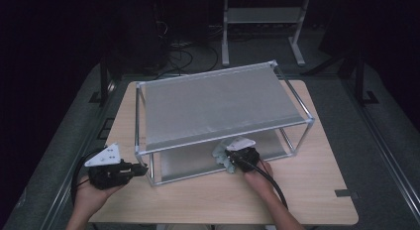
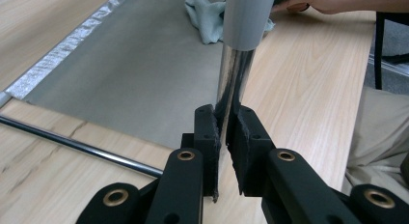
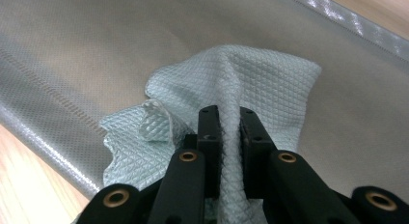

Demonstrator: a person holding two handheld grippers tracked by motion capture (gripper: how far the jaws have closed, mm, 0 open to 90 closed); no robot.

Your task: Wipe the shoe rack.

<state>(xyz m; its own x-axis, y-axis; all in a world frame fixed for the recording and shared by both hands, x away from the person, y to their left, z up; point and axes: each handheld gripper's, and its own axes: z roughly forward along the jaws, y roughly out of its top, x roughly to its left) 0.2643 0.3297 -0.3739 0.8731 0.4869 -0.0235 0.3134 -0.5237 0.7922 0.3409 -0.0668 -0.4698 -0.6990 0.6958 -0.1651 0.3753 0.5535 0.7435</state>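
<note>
Right gripper (image 3: 226, 119) with fingers clenched on a pale green cloth (image 3: 251, 79), down on the grey bottom shelf (image 3: 87, 55) of the metal rack (image 1: 223, 103) on the desk (image 1: 307, 190). Left gripper (image 2: 226, 118) with fingers clenched on the rack's shiny front corner post (image 2: 234, 74).

Item one, as I see it: pale mint cloth (image 3: 231, 84), waffle-textured, crumpled, one fold pinched upward, lying on the grey lower shelf (image 3: 96, 50) near its front edge. Item two: chrome corner post (image 2: 234, 84) of the rack, upright, grey sleeve on top
</note>
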